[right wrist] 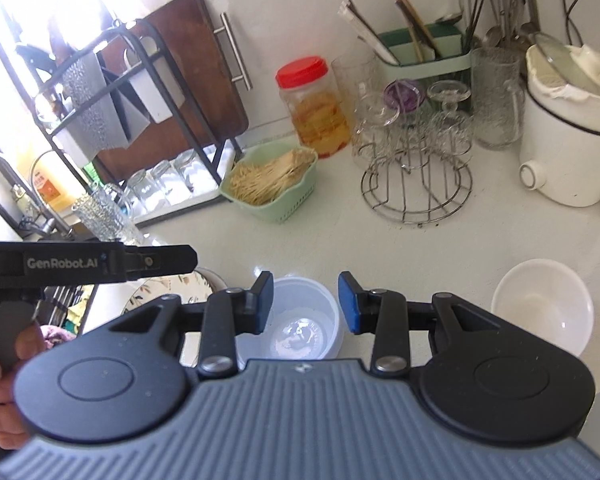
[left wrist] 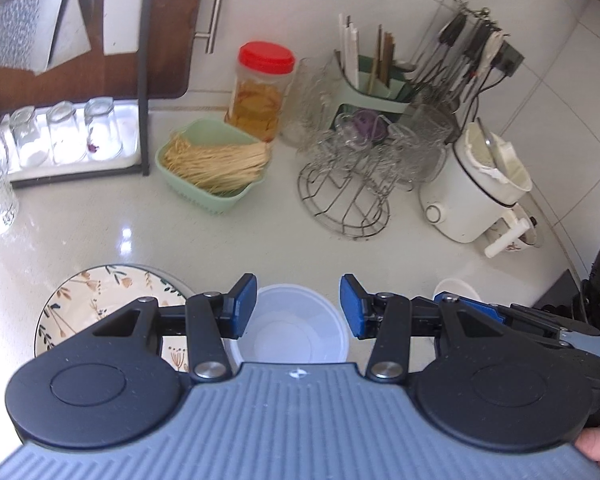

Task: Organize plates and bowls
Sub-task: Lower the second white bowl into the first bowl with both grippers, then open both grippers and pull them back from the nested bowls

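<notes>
Both tongs, left [left wrist: 298, 306] and right [right wrist: 305, 303], gape wide, empty, above translucent bowl [left wrist: 296, 326]

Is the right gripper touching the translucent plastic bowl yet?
Apart. The right wrist view shows the right gripper open, both blue pads outside the translucent plastic bowl, with a clear gap between each pad and the rim.
</notes>
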Tool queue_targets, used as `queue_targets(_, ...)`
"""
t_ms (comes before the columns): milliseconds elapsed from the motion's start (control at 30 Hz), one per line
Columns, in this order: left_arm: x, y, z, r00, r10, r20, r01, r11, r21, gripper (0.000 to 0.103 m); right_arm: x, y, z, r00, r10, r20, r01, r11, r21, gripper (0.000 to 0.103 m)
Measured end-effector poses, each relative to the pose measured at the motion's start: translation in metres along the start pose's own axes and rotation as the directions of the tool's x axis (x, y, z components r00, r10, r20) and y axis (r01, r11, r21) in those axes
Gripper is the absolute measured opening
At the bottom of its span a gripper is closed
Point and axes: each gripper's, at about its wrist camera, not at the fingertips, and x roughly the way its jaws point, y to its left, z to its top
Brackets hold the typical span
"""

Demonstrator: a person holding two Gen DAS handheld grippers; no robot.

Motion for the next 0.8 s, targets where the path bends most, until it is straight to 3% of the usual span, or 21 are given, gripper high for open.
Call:
queue_targets(400, -0.008, -0.01, -0.005, 1.0, -0.023, 0.019, 0.022, 0.999, 0.026, 0.052, -0.019, -0.004, -0.005, 0.997, -0.041, 0.072, 0.039, 0.999, 0.028, 0.039)
queue_targets(800, 0.009, -0.052, -0.009, 0.998, -0.063, -0.008, 0.064, 0.993, 0.095, 0.052, -0.037, -0.031, -0.013, 0.987, -0.114, 0.113, 0.107, 0.992, 0.061, 0.039)
